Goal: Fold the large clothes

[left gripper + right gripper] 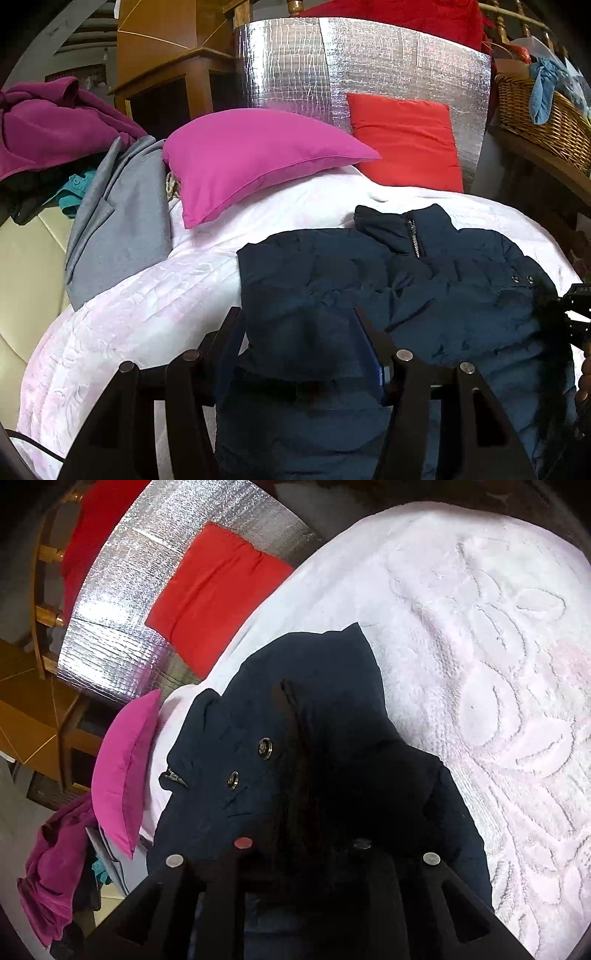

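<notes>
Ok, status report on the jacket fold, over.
Left claw gripping navy jacket. Right claw buried in its dark fabric. Pink pillow clear of it.

One navy padded jacket [424, 295] lies ahead of the fingers, with two metal snap buttons [264, 746] on it and one zip [413, 238] at its collar. Two cushions sit beyond the fingers: one pink cushion [251, 158] and one red cushion [406, 140]. One white bedspread [140, 314] lies under it all. One grey garment [118, 221] and one magenta garment [48, 125] lie left of the fingers. One wicker basket [546, 122] stands far right
</notes>
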